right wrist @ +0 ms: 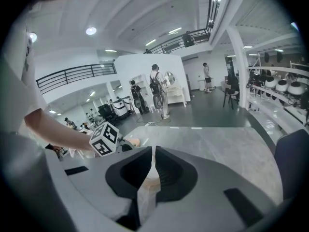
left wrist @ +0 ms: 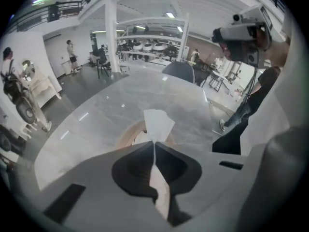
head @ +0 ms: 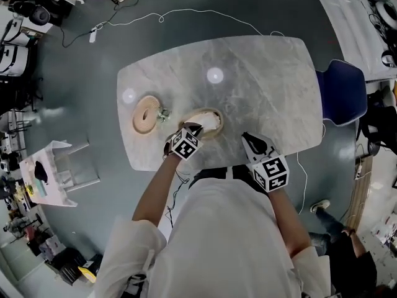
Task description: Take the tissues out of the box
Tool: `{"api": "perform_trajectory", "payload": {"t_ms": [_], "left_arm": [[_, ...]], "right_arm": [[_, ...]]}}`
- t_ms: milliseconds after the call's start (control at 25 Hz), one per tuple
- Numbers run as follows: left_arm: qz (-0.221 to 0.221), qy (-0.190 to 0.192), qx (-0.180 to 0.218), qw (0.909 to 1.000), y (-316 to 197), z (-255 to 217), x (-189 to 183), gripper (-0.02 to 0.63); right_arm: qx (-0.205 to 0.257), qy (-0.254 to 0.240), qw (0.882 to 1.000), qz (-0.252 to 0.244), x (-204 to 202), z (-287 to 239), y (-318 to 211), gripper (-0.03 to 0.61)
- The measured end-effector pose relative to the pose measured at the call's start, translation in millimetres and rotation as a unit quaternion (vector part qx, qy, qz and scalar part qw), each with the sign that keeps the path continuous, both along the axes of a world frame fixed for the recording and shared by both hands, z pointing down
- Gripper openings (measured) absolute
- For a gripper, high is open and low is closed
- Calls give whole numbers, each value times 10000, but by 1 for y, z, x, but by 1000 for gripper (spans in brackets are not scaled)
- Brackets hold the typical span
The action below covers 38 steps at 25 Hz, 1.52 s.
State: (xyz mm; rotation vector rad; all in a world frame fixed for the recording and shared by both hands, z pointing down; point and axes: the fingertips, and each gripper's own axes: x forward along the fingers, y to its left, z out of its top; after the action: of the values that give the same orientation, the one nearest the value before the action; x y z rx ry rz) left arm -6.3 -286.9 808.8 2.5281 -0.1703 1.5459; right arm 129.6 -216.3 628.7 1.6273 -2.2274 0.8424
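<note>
A round wooden tissue box [head: 214, 114] stands on the marble table [head: 260, 73] near its front edge. My left gripper [head: 193, 129] hovers just over the box, shut on a white tissue [left wrist: 158, 123] that sticks up past its jaw tips. In the left gripper view the box's rim [left wrist: 126, 135] shows below the left gripper [left wrist: 154, 143]. My right gripper [head: 249, 140] hangs to the right of the box, apart from it. In the right gripper view, the right gripper [right wrist: 153, 151] has its jaws shut, with only a thin pale strip between them that I cannot identify.
A second wooden ring [head: 147, 114] lies on the table left of the box, with a small greenish object [head: 162, 113] beside it. A blue chair [head: 341, 92] stands at the table's right end. A white rack [head: 53, 172] and cables sit on the floor to the left.
</note>
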Motion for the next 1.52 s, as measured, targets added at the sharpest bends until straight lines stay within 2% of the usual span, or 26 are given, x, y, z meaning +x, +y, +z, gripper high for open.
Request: {"api": "perform_trajectory", "payload": {"t_ms": [120,280,520,760,1160,1400,1520], "left_arm": [[-692,552,4,9961,-6,-34,2,14],[-1463,1258,123,9811,-12,-83,-1,14],[-2309,2270,318,9456,-9,-166,-14,14],[-2710,3065,897,9081,-2,-247,-37,14],[-3207,3755,1817,8504,15,-352,-112,14],[-3674,3966,2250,8106,22,-380,-161,14],[-3875,4041,2354,7945,23,-387,-176,14]], "right_arm": [[177,-6,9997,-148,4,-16,-6,46],[416,-19,9988,-247,7,-35,-15,46],[668,24,9964,-517,8,-70,-18,46],[943,-5,9916,-880,0,-106,-18,46],[1631,-71,9769,-1376,-41,-178,-25,46],[1911,27,9709,-1446,-52,-196,-27,46],[1994,63,9699,-1394,-49,-205,-30,46]]}}
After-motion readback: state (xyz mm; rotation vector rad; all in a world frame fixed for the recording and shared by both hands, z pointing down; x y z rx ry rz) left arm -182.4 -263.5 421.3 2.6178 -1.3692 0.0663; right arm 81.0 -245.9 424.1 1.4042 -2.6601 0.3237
